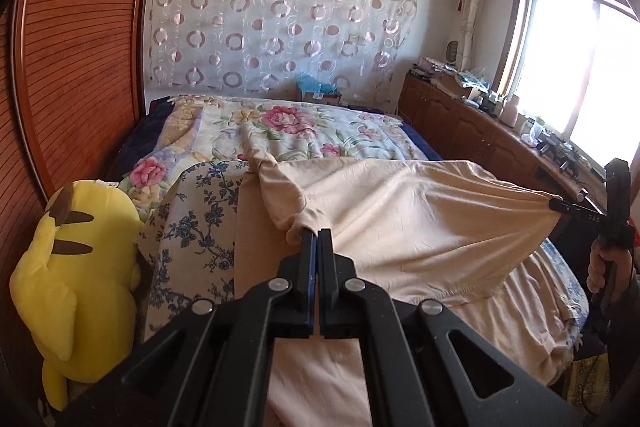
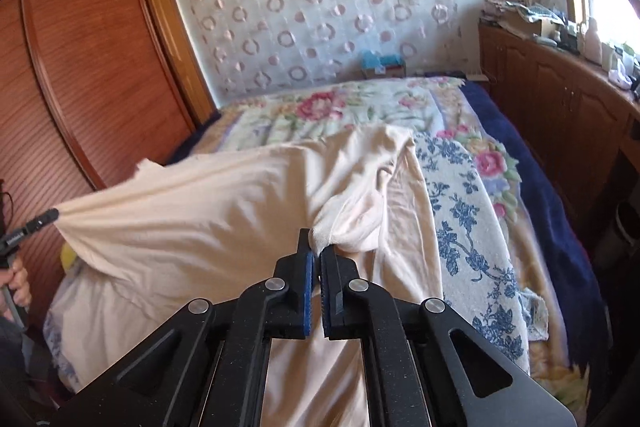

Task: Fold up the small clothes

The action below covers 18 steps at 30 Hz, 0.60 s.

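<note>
holding a cream garment [image 1: 420,211] stretched over the bed [image 1: 280,131], both grippers are clenched on cloth: the left gripper [image 1: 316,233] is pinching a bunched corner at its tips, and the right gripper [image 2: 316,247] is doing the same with another corner, its jaws closed on a wad of fabric. in the left view the right gripper [image 1: 560,207] is showing at the far right with a hand [image 1: 608,267] on its handle; in the right view the left gripper [image 2: 46,217] is showing at the far left. the garment is hanging between them as a taut upper edge, while its lower part is lying on the near end of the bed, beside a blue-patterned blanket [image 2: 468,211]. a yellow plush [image 1: 76,267] is sitting at the bed's left side, clear of the cloth. the step in hand looks like lifting the edge to carry it over for a fold. to do it well, it seems wise to be keeping both corners level and evenly tensioned, so the sagging middle is not wrinkling, and laying the edge down squarely before letting go.
</note>
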Available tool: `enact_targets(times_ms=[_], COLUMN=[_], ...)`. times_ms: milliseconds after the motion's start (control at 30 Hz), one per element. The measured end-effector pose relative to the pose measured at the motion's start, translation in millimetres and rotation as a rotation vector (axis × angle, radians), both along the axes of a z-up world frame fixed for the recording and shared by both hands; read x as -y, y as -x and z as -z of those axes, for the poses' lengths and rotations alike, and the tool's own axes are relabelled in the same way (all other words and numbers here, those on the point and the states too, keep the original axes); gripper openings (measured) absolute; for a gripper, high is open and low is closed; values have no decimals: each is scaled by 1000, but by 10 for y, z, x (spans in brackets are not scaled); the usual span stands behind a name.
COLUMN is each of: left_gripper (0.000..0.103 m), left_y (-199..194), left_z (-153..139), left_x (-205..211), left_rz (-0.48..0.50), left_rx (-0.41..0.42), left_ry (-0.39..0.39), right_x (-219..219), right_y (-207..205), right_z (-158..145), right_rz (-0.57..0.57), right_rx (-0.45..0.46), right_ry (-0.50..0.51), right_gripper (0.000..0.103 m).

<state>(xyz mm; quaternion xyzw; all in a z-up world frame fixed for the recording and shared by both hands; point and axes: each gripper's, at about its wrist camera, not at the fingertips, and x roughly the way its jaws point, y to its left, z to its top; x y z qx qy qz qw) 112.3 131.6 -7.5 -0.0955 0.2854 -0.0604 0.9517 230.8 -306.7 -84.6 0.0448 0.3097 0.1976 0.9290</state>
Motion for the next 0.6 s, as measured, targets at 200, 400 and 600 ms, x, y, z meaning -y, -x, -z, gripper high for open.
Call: enact_targets(times_ms=[200,400,600], left_gripper=[0,0,0], left_y=[391,705,906], left_z=[-12,39,219], left_x=[-41,-99,-168], left_rz=[-8,-20,-52], left_rx=[17,1,-58], left_ry=[32,57,46], right_x=[169,432,566], right_y=[451,857,1147], right_z=[-183,-236,-236], right_rz=[-16,-5,-1], right_rx=[46,43,42], right_ry=[-4,6,11], right_gripper=[0,0,0])
